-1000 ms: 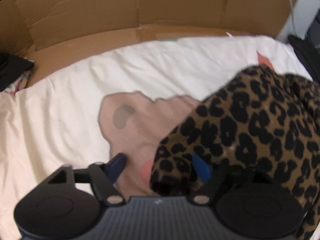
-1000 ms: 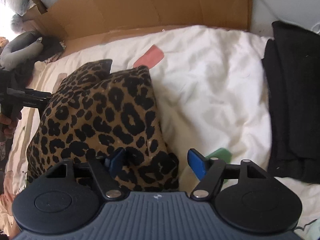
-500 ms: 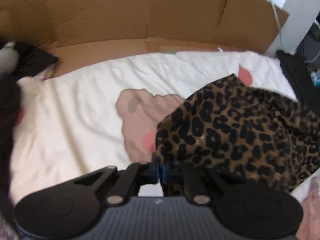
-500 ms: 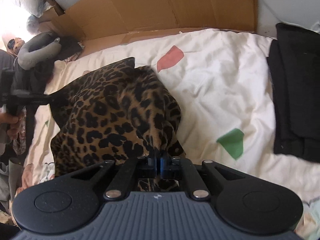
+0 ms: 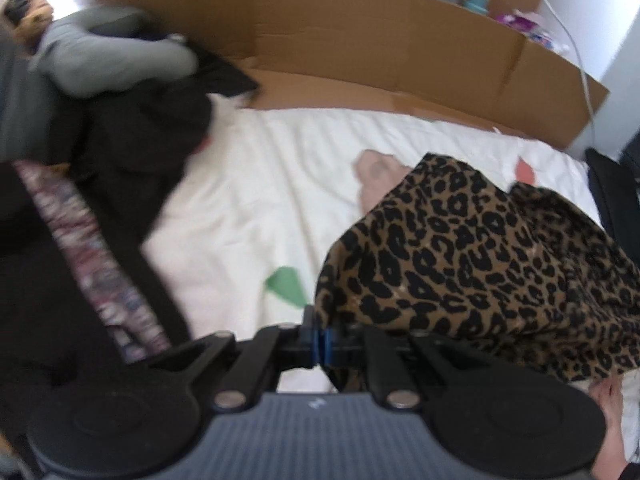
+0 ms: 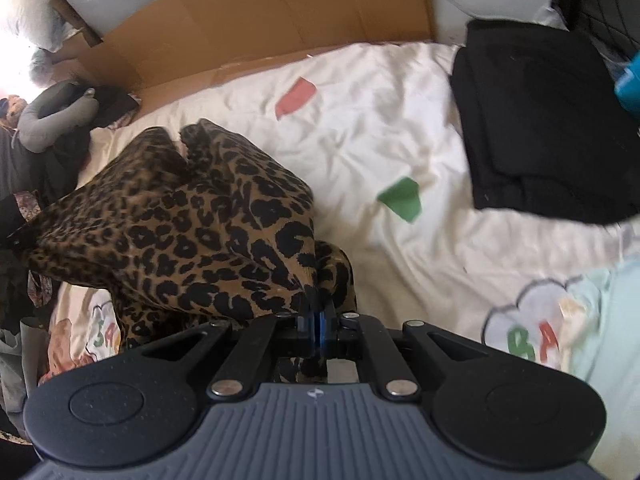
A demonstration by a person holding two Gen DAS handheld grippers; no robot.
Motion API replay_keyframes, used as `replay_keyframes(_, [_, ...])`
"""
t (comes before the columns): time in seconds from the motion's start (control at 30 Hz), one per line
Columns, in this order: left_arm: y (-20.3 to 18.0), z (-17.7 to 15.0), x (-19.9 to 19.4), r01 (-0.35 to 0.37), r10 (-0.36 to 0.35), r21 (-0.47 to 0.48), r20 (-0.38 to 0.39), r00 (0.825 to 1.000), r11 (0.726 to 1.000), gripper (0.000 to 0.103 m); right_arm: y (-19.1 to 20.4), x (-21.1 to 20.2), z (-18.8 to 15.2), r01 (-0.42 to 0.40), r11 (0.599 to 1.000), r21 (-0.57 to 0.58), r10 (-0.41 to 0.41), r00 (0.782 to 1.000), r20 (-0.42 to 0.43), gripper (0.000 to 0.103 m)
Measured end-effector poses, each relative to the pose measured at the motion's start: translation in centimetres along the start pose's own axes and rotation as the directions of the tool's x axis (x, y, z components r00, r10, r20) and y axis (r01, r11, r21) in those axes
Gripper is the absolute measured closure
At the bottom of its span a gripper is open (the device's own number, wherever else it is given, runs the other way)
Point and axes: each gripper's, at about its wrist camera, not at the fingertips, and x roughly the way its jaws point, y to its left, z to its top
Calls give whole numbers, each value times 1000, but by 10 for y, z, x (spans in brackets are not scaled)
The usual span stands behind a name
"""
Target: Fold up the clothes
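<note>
The main risk is a slipped corner: each gripper pinches only a thin edge of the leopard-print garment, and if the two pull apart unevenly the cloth could slide out of one pinch and drop in a heap on the white bedding. A slack middle could also drag and bunch, spoiling the fold.

The left gripper has its blue pads pressed together on the garment's near edge; the fabric billows ahead and to its right. The right gripper is likewise clamped on an edge, with the cloth spreading ahead and to its left. How much fabric sits between the pads is unclear, likely little. A folded black garment lies well ahead to the right gripper's right.
</note>
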Motion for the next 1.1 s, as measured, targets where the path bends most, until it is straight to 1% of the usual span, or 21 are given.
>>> replay_keyframes(0.1, [23, -6, -9, -17, 17, -72, 5, 1000, 997, 100, 2, -6, -8, 25, 1000, 6, -25, 1000, -10, 103])
replay_keyframes(0.23, [49, -12, -23, -41, 43, -115, 10, 999, 992, 100, 4, -16, -19, 49, 999, 13, -49, 998, -30, 103])
replay_keyframes(0.3, [57, -23, -25, -53, 53, -129, -3, 999, 990, 100, 6, -18, -25, 49, 999, 7, -49, 998, -41, 103])
replay_keyframes(0.5, [73, -80, -25, -71, 59, -162, -75, 995, 984, 100, 12, -22, -44, 63, 998, -11, -63, 995, -79, 103])
replay_keyframes(0.57, [76, -99, -22, -74, 56, -170, -105, 993, 983, 100, 13, -22, -50, 47, 999, -14, -48, 994, -94, 103])
replay_keyframes(0.63, [77, -113, -17, -54, 28, -174, -152, 988, 983, 100, 13, -21, -56, 37, 999, -17, -38, 994, -105, 102])
replay_keyframes(0.67, [76, -119, -14, -44, 16, -162, -174, 985, 986, 96, 13, -20, -58, 39, 999, -17, -41, 993, -109, 99])
replay_keyframes(0.7, [73, -122, -13, -55, 30, -137, -179, 983, 989, 93, 12, -20, -59, 51, 999, -17, -53, 993, -108, 93])
replay_keyframes(0.73, [71, -122, -13, -71, 51, -112, -172, 984, 991, 87, 12, -20, -59, 58, 998, -21, -60, 993, -103, 86])
replay_keyframes(0.77, [68, -121, -14, -86, 71, -89, -162, 984, 992, 70, 12, -21, -59, 63, 998, -26, -66, 993, -97, 57])
replay_keyframes(0.8, [68, -119, -13, -84, 70, -88, -152, 986, 993, 59, 12, -23, -58, 54, 998, -31, -56, 995, -79, 38])
replay_keyframes(0.83, [67, -114, -13, -71, 58, -95, -137, 989, 993, 40, 12, -26, -57, 41, 998, -37, -43, 997, -59, 32])
replay_keyframes(0.87, [65, -107, -10, -58, 47, -91, -118, 992, 994, 32, 11, -25, -54, 31, 999, -40, -33, 998, -46, 27])
replay_keyframes(0.97, [53, -79, 9, -27, 23, -56, -76, 997, 998, 32, 9, -16, -46, 16, 999, -49, -17, 1000, -22, 27])
replay_keyframes(1.1, [30, -38, 43, 8, -8, 5, -36, 999, 1000, 32, 5, 13, -28, 12, 1000, -29, -12, 1000, 12, 27])
